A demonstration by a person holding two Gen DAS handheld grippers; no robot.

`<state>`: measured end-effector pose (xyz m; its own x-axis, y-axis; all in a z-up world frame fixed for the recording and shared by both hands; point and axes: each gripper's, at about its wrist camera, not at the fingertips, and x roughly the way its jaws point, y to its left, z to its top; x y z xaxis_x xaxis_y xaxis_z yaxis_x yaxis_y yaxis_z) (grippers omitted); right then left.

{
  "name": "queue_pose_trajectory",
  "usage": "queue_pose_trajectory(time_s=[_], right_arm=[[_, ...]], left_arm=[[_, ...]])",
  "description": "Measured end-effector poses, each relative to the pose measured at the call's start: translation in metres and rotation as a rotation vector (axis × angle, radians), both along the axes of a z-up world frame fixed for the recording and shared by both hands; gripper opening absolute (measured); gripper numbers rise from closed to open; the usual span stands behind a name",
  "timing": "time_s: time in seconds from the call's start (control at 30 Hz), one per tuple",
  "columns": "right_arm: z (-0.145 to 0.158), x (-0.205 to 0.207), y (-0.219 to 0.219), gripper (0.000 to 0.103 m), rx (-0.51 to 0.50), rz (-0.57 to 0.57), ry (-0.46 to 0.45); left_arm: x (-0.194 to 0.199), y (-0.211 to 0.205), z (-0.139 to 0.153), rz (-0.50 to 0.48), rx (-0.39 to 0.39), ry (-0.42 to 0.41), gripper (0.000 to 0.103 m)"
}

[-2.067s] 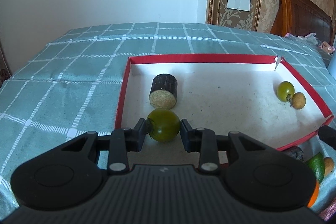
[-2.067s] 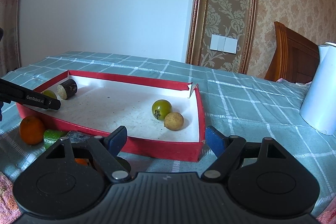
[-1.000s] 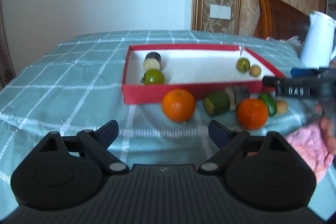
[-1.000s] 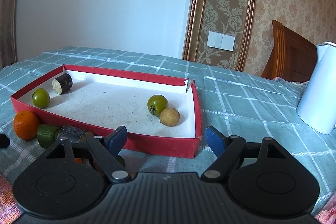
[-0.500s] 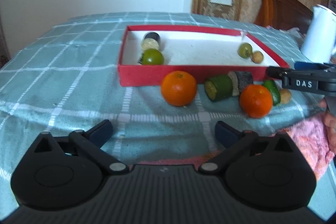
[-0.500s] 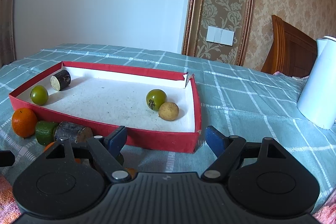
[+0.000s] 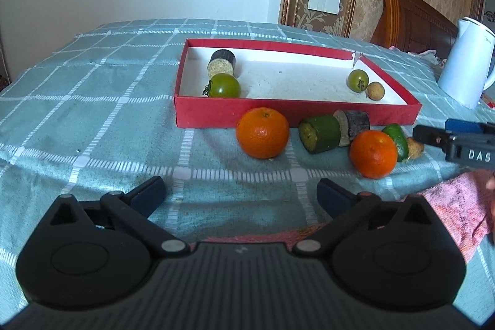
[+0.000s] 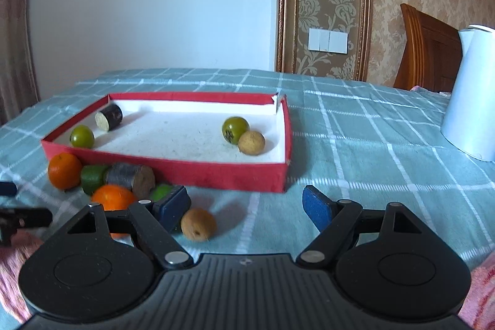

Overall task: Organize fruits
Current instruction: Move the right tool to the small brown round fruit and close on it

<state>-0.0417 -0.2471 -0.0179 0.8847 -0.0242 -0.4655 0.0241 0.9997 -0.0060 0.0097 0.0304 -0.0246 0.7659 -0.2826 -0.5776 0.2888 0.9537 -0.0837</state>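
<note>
A red tray (image 7: 294, 113) with a white floor holds two green tomatoes (image 7: 224, 85), a dark cane piece (image 7: 221, 62) and a small tan fruit (image 7: 375, 90). In front of it on the cloth lie two oranges (image 7: 262, 132), a green cane piece (image 7: 320, 132), a dark cane piece (image 7: 355, 122), a lime (image 7: 397, 138) and a small brown fruit (image 7: 414, 147). My left gripper (image 7: 241, 190) is open and empty, short of the oranges. My right gripper (image 8: 246, 203) is open; the brown fruit (image 8: 198, 224) lies loose between its fingers, beside the left one.
A white kettle (image 8: 470, 101) stands at the right on the checked teal tablecloth (image 7: 92, 113). A pink cloth (image 7: 458, 206) hangs at the near table edge. A wooden headboard (image 7: 411, 17) and wall switches are behind the table.
The left jaws have spread wider than a second ago. The right gripper has drawn back a little, and the small brown fruit now shows between its fingers.
</note>
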Motion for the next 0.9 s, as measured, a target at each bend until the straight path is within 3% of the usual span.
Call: queue_pose_trajectory(time_s=[0.63,0.9], right_arm=[[-0.002,-0.002,0.011,0.082,0.021,0.085,0.023],[-0.005,-0.003,0.007,0.068,0.036,0.087,0.05]], left_arm=[[0.0,0.001,0.0,-0.001,-0.009,-0.001,0.103],[0.0,0.001,0.0,-0.001,-0.012,-0.001,0.103]])
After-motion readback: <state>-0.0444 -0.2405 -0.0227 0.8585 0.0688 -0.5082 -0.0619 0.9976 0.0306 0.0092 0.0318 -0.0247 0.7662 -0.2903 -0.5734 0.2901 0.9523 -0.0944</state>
